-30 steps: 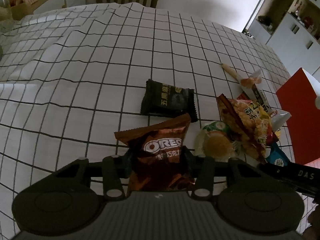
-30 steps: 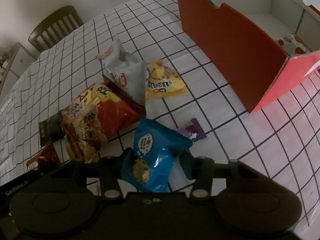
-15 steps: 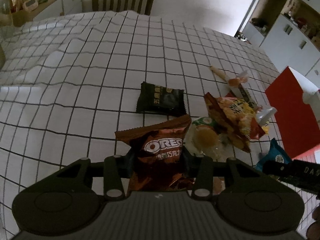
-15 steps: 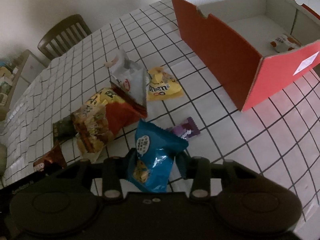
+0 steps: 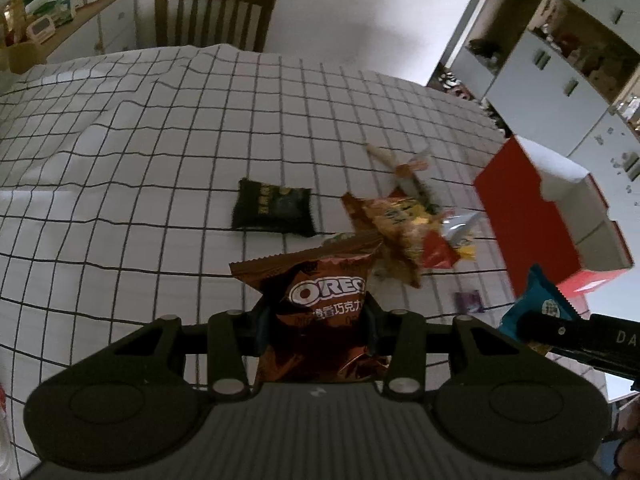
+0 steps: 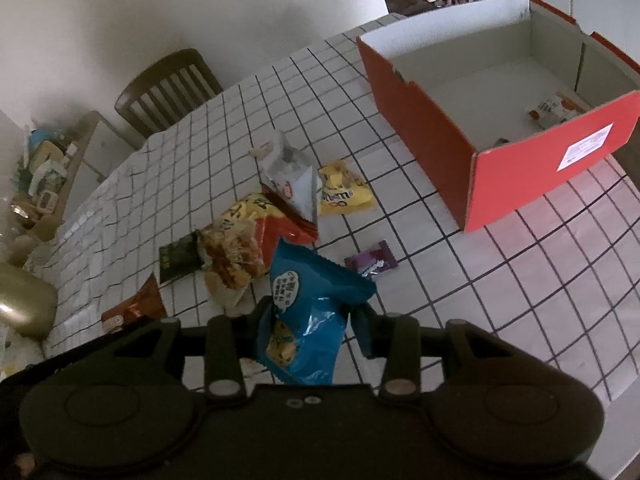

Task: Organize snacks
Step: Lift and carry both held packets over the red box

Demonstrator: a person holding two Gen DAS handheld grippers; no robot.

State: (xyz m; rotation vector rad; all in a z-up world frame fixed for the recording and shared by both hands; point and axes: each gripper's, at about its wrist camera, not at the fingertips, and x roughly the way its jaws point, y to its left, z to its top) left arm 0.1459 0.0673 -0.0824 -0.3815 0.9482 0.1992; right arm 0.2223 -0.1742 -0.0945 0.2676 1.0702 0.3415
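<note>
Between the fingers of the left gripper point(image 5: 316, 316): brown Oreo packet point(image 5: 320, 308), clamped on both sides and lifted clear of the checked tablecloth point(image 5: 140, 160). Ahead of that gripper, flat on the cloth: black packet point(image 5: 274, 210). Ahead and to its right: red-and-yellow chip bag point(image 5: 400, 236), partly blurred, with a long wrapped stick snack point(image 5: 396, 162) beyond it. Further right: red box point(image 5: 532, 220), open at the top. Just right of the gripper, low on the cloth: small purple wrapper point(image 5: 468, 301).

Between the fingers of the right gripper point(image 6: 312, 320): blue packet point(image 6: 308, 320), pinched (jaws just closing further, packet between them) and held above the cloth point(image 6: 520, 280). Ahead of this gripper, just beyond the blue packet: same chip bag point(image 6: 240, 244), with a grey-white pouch point(image 6: 292, 178) leaning over its far end and a yellow M&M's bag point(image 6: 342, 194) just beside the pouch. Right of the blue packet and close to it: purple wrapper point(image 6: 372, 264). Ahead and to the left: black packet point(image 6: 176, 258), partly under the chip bag. Ahead and to the right: red box point(image 6: 424, 136), well apart from the loose snacks, with one small white-and-orange packet point(image 6: 554, 108) on its floor. Far left of this gripper, in its own view: Oreo packet point(image 6: 136, 308) in the other gripper. Beyond the table's far edge: wooden chair point(image 5: 214, 16).
</note>
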